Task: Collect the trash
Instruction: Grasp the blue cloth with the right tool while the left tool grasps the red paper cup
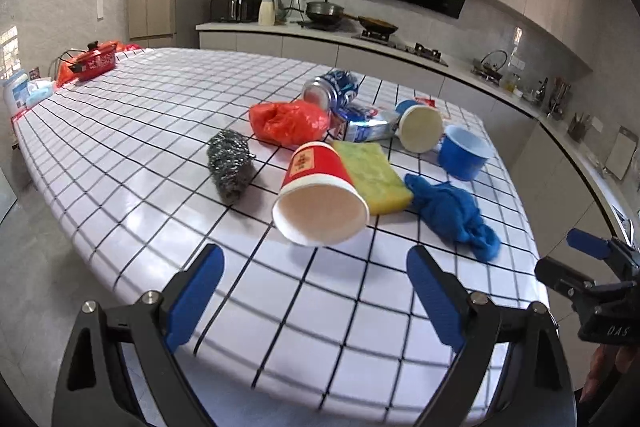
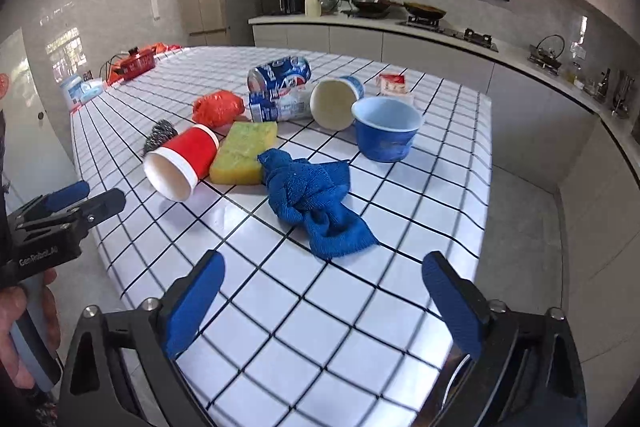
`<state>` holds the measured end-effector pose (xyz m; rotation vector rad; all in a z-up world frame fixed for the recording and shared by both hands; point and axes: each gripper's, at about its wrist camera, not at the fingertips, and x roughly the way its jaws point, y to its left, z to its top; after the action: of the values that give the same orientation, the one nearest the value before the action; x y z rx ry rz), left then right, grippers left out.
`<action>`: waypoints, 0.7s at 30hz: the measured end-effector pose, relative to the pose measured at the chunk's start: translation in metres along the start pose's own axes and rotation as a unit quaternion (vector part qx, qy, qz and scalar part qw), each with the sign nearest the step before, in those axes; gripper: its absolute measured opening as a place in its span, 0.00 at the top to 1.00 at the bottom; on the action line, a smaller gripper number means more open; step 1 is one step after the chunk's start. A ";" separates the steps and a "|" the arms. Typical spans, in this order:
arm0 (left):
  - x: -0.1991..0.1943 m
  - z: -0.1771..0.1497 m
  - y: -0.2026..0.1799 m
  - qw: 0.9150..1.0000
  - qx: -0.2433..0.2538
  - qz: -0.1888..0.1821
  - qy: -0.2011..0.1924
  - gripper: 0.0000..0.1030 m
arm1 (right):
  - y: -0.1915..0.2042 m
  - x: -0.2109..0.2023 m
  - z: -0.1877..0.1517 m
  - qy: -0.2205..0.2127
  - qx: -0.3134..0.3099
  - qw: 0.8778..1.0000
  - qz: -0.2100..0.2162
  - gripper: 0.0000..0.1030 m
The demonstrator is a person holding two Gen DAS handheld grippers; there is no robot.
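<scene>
Left wrist view: both grippers wide open and empty over the near edge of the checked table.

Landmark is the sponge: steel scrubber off to its left, red cup on its side touching it, blue cloth just right. Left gripper and right gripper hold nothing.

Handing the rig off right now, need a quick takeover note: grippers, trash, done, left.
Left gripper: open, empty, short of the tipped red paper cup.
Right gripper: open, empty, short of the blue cloth.
On the checked table: cola can, orange bag, flattened wrapper, white cup on its side, blue cup upright, sponge, steel scourer.
Done: nothing collected yet.
Left: all pickups; no bin in view.
</scene>
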<state>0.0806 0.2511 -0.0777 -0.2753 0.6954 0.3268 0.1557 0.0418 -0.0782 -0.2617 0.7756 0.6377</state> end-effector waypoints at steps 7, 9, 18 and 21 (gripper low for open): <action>0.041 0.008 -0.006 1.000 0.000 0.002 0.017 0.09 | 0.006 0.053 0.012 0.026 -0.012 1.000 0.012 0.15; 0.048 0.011 -0.007 1.000 0.002 0.003 0.016 0.09 | 0.006 0.067 0.017 0.031 -0.012 0.999 0.015 0.17; 0.077 0.022 -0.001 1.000 0.000 0.007 0.026 0.09 | 0.002 0.113 0.036 0.049 -0.018 0.998 0.038 0.24; 0.081 0.023 0.002 0.999 -0.005 -0.001 0.032 0.20 | 0.002 0.117 0.038 0.052 -0.019 0.998 0.044 0.27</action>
<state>0.1513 0.2769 -0.1150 -0.2966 0.7570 0.3216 0.2395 0.1113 -0.1358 -0.2979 0.8793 0.7258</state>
